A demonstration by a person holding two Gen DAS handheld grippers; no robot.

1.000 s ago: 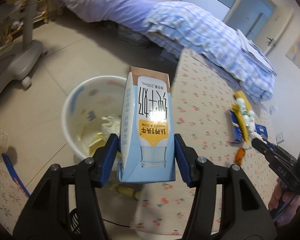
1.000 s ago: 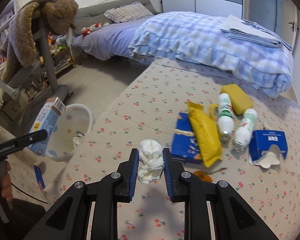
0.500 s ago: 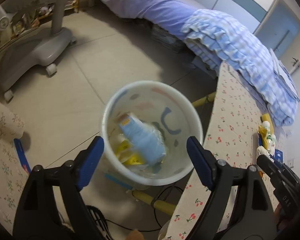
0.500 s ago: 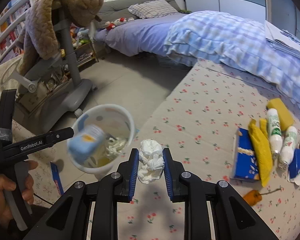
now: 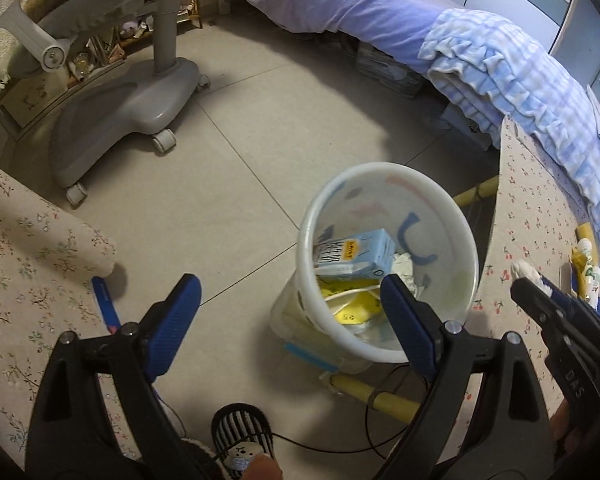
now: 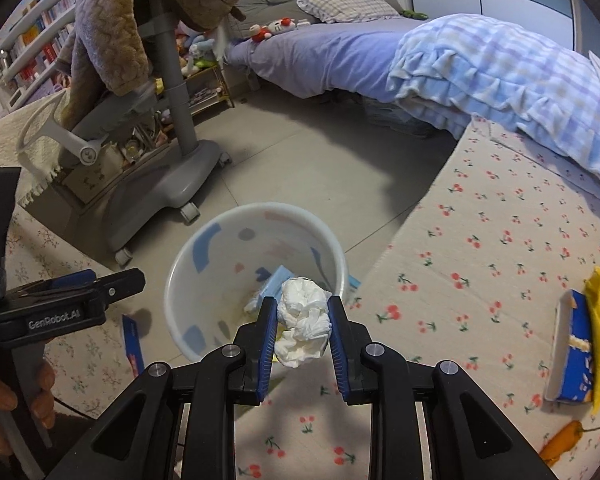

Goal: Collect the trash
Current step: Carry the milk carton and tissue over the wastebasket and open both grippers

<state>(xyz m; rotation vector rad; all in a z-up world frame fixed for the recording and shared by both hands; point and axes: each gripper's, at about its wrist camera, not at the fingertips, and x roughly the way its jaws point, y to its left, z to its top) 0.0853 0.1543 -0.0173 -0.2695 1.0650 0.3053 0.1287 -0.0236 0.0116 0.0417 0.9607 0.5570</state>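
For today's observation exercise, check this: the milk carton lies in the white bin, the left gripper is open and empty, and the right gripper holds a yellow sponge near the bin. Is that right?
One detail is wrong. The right gripper holds a crumpled white tissue, not a yellow sponge, as the right wrist view shows. The rest stands: the milk carton lies in the white bin, and the left gripper is open and empty.

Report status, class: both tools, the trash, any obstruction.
Left tool open, empty, jaws just widened. Milk carton in bin. Right tool shut on tissue wad, near bin. Nothing blocking.

Soft even daylight, sharp, fisheye-warped edges
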